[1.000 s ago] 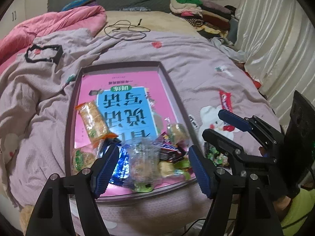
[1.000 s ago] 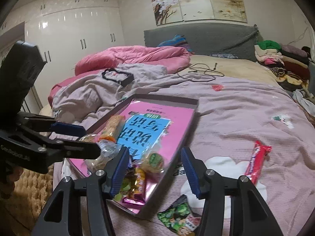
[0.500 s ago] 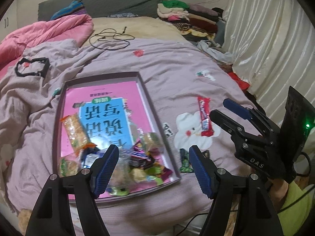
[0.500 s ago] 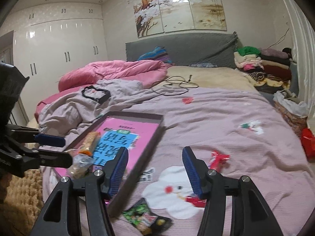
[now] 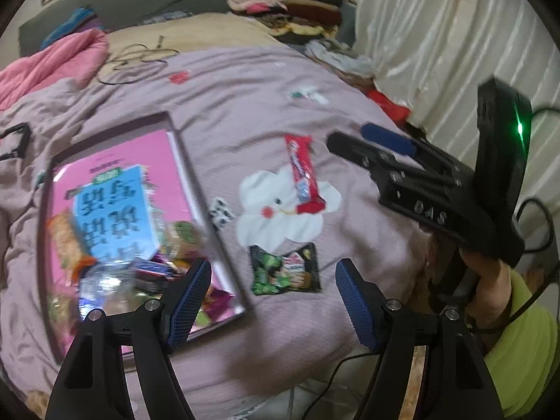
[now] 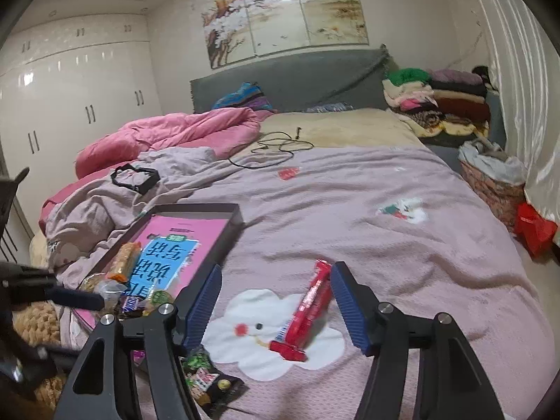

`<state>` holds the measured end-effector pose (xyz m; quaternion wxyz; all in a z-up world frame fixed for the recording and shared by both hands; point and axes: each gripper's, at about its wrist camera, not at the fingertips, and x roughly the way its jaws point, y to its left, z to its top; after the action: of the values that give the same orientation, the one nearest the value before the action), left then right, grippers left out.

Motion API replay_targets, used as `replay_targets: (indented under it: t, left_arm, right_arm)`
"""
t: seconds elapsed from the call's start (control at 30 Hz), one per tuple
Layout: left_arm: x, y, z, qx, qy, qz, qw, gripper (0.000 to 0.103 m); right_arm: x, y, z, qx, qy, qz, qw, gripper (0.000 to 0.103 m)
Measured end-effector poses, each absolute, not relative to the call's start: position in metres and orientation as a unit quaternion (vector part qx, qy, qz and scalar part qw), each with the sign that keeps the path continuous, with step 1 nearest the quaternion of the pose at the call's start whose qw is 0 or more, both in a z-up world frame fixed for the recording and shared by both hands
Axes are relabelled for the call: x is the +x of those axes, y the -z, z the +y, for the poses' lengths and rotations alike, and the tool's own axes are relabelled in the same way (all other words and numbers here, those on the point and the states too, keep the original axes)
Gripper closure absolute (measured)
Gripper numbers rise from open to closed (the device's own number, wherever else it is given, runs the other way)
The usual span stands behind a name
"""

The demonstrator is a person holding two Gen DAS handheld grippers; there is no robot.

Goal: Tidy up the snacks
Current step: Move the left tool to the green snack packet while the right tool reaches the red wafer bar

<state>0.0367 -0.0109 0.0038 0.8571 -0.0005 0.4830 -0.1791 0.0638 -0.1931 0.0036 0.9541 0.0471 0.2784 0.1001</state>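
Two snacks left outside the tray (image 5: 182, 161): red bar (image 5: 303, 171), green pack (image 5: 285, 268), both just beside it. Rest piled inside. Left gripper (image 5: 273, 297) open, empty; right gripper (image 6: 276, 301) opening, empty.

Mauve bedspread (image 6: 350, 210) with a white cloud patch (image 6: 266, 329); red snack bar (image 6: 308, 311); green-and-black snack packet (image 5: 285, 267); dark tray (image 6: 234, 217), pink and blue inside; pink quilt (image 6: 168, 133) far left; blue finger pads (image 6: 344, 304).

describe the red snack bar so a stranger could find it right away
On the mauve bedspread, find the white cloud-shaped patch with a face right of the snack tray. The red snack bar lies slanted across that patch. It is long and bright red, unlike the dark green packet below.
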Motion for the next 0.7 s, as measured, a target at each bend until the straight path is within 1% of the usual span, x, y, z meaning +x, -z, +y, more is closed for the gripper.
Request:
replay_targets:
  t: [0.27,0.47,0.7]
  left_arm:
    - [0.051,0.022,-0.046,0.035,0.205,0.513,0.833,0.028]
    - [0.064,0.04,-0.064,0.076,0.197,0.538,0.816,0.028]
    - [0.074,0.059,-0.074,0.081,0.185,0.567,0.799,0.028]
  right_arm:
    - [0.076,0.015,-0.205,0.067,-0.091,0.318,0.941,0.038]
    - [0.092,0.037,-0.202,0.073,-0.104,0.366,0.922,0.038]
    - [0.111,0.057,-0.197,0.073,-0.103,0.401,0.907,0.038]
